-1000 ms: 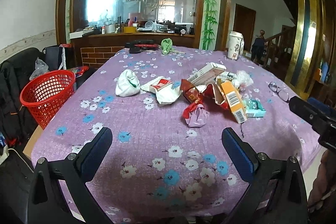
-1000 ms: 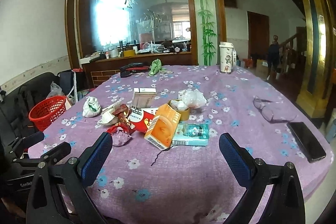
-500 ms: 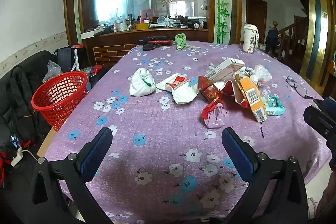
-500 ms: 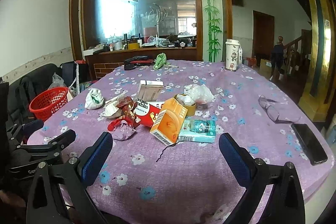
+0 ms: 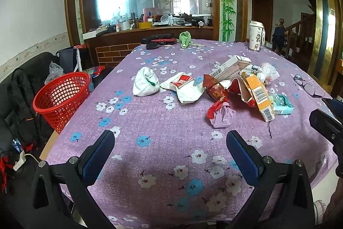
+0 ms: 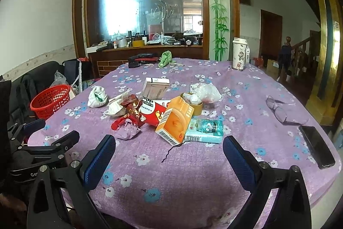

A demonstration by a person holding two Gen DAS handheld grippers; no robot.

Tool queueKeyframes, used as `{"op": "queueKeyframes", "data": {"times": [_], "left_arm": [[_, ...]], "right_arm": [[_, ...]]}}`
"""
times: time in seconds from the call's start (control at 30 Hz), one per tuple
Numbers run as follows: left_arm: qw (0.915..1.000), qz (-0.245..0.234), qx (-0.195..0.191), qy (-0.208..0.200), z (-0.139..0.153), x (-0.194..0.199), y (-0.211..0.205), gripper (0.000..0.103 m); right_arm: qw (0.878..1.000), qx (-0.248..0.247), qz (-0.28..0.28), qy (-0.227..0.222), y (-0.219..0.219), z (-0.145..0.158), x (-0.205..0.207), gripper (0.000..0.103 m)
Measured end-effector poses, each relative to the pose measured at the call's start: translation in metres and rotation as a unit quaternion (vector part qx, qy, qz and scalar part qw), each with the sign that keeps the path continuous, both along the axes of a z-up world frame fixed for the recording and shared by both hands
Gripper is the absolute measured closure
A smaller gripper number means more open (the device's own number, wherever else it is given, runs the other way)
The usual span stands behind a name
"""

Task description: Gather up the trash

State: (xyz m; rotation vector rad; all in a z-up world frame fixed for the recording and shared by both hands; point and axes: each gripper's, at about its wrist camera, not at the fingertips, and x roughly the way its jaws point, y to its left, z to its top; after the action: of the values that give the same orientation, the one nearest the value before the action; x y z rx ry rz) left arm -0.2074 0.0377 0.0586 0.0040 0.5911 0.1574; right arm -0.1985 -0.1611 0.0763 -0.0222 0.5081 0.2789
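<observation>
table w/ purple floral cloth | trash pile ctr | glasses, phone rt

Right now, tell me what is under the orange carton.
The orange carton leans on the red snack bag and overlaps the teal tissue pack, part of which shows. A dark thread trails from its front corner. Anything else beneath is hidden.

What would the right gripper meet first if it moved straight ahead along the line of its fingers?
Probably the orange carton, the nearest piece of the trash pile, lying almost centred ahead of the open right gripper. Only bare purple tablecloth and a dark thread lie before it. Depth is uncertain through the fisheye.
</observation>
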Motion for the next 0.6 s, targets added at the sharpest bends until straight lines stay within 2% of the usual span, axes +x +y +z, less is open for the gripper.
{"op": "queueKeyframes", "data": {"times": [0.6], "left_arm": [[0.9999,0.001,-0.002,0.013,-0.0043,0.0031,0.0006,0.000]], "right_arm": [[1.000,0.007,0.002,0.017,0.0007,-0.0048,0.0039,0.002]]}}
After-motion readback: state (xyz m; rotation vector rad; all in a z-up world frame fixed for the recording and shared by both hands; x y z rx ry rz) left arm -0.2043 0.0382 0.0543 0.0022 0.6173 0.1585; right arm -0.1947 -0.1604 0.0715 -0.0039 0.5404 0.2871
